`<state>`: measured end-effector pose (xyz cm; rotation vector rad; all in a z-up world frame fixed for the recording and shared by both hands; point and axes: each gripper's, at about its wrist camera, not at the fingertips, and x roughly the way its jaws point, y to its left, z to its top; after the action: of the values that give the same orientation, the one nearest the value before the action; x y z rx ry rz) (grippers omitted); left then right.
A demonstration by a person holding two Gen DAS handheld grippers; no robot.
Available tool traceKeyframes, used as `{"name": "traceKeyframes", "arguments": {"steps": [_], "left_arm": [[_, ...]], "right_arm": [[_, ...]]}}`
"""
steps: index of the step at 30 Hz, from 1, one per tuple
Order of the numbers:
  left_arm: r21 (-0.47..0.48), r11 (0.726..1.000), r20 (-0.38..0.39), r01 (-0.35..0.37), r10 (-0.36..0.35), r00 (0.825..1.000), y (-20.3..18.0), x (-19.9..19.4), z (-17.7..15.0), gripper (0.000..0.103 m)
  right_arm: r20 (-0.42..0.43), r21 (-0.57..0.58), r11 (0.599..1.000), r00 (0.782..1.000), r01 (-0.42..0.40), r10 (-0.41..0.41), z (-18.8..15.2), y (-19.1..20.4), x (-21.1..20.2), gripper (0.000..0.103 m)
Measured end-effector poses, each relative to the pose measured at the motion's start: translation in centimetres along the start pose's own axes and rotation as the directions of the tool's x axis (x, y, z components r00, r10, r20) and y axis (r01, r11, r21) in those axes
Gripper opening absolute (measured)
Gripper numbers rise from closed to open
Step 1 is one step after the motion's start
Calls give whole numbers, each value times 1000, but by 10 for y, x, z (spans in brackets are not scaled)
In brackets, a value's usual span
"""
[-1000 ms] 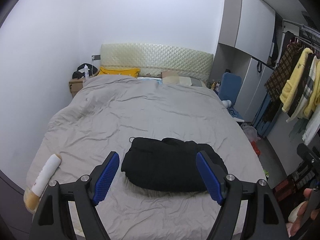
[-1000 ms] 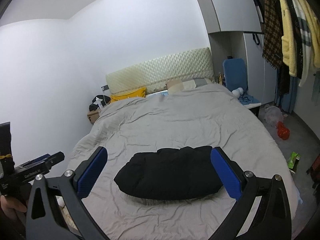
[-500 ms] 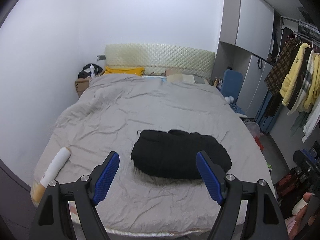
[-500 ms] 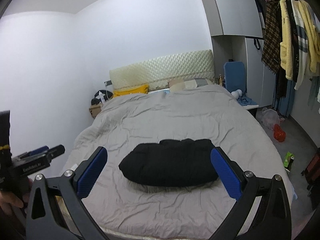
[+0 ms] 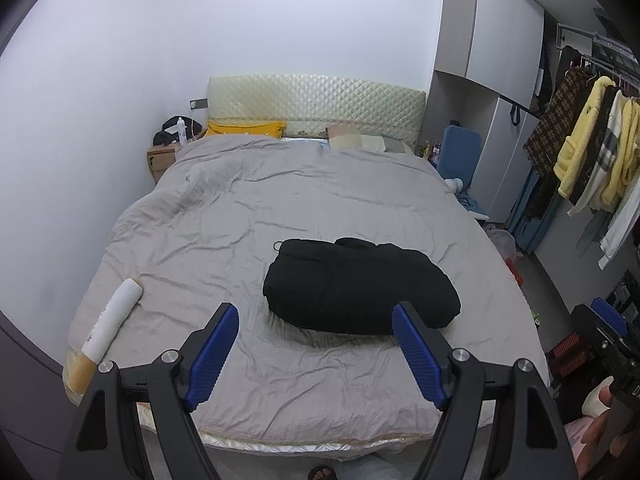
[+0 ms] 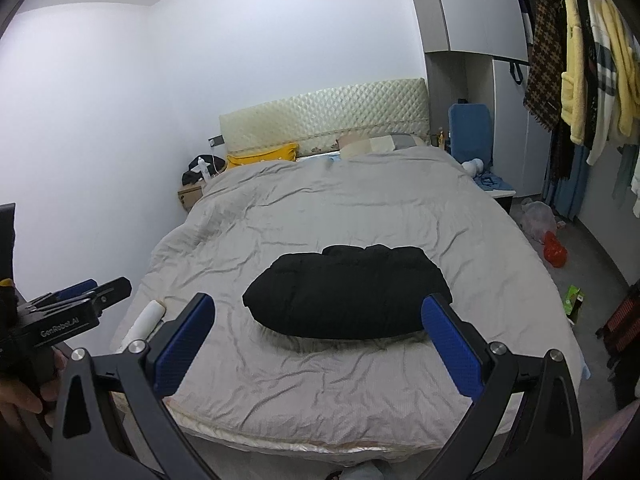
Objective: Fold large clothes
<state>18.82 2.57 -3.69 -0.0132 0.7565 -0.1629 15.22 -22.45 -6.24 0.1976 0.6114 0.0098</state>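
A black padded jacket (image 5: 360,286) lies folded into a compact bundle on the grey bed cover (image 5: 280,200); it also shows in the right wrist view (image 6: 348,292). My left gripper (image 5: 316,350) is open and empty, held back above the foot of the bed, apart from the jacket. My right gripper (image 6: 318,350) is open and empty too, held above the bed's foot edge. The left gripper's body (image 6: 60,316) shows at the left of the right wrist view.
A white roll (image 5: 112,320) lies at the bed's near left corner. Yellow pillow (image 5: 244,128) and headboard (image 5: 316,104) at the far end. Nightstand (image 5: 162,160) at far left. Clothes rack (image 5: 592,148) and wardrobe (image 5: 492,60) on the right. Bags on the floor (image 6: 554,248).
Both grippers have pulled back and up from the jacket; the bed's foot edge has come into view. The jacket lies still and both grippers stay open.
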Motion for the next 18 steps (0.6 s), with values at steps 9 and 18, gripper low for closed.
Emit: {"name": "traceKeyframes", "arguments": {"steps": [9,18], "left_arm": [[7,1000,0,3,-3,1000,-6,-10,-7,79],[1,1000,-13,-18,18,1000,-5,-16,-17,79]], "right_arm": [[-23,11,1000,1000,16,-16,-14,-5,-7,103],[-32,5,1000,999,16,-15,-18,-6,-11,103]]}}
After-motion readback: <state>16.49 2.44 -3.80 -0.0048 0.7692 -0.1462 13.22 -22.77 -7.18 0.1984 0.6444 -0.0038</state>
